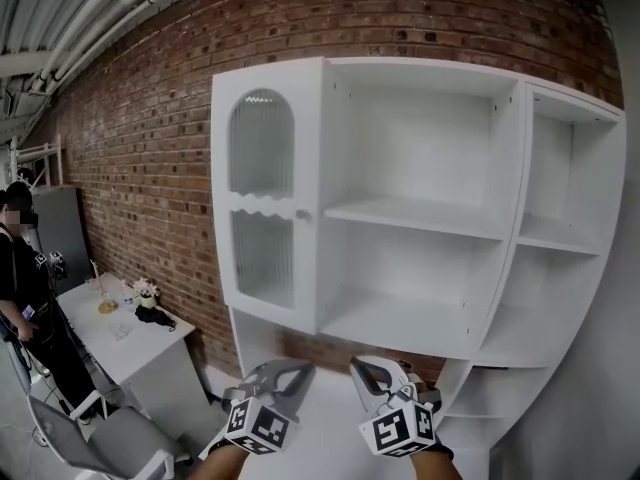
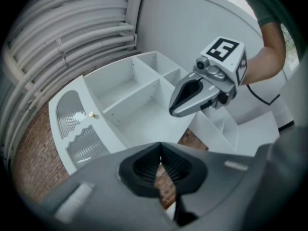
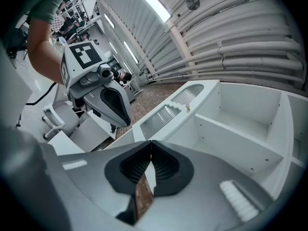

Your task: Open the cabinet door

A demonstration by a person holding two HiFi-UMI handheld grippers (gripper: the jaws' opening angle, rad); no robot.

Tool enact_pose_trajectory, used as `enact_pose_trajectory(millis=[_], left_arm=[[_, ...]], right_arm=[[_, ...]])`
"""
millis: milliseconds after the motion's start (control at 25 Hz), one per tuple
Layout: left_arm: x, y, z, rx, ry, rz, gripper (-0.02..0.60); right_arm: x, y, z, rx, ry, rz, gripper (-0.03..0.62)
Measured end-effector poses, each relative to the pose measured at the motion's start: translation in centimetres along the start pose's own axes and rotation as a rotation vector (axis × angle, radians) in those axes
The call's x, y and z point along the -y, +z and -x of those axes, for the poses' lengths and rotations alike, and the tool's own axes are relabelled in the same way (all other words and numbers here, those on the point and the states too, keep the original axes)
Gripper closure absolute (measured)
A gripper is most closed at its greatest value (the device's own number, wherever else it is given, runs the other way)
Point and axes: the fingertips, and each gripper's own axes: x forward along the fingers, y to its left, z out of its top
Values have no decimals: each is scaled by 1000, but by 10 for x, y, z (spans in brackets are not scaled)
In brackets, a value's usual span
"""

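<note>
Left claw, right claw pinched empty; white ribbed-glass cabinet door closed.

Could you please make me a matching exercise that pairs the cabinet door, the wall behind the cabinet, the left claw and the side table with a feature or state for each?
Things:
1. cabinet door
2. wall
3. left claw
4. side table

Features or states:
A. red-brown brick
B. shut, with nothing in it
C. ribbed panels and a small knob at its right edge
D. bears small flowers

Pairs: 1-C, 2-A, 3-B, 4-D
</note>
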Motion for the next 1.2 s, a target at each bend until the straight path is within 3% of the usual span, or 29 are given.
enact_pose_trajectory(millis=[1200], left_arm=[[-107, -26, -42, 108, -22, -70, 580]], right_arm=[[31, 18, -92, -41, -112, 23, 586]])
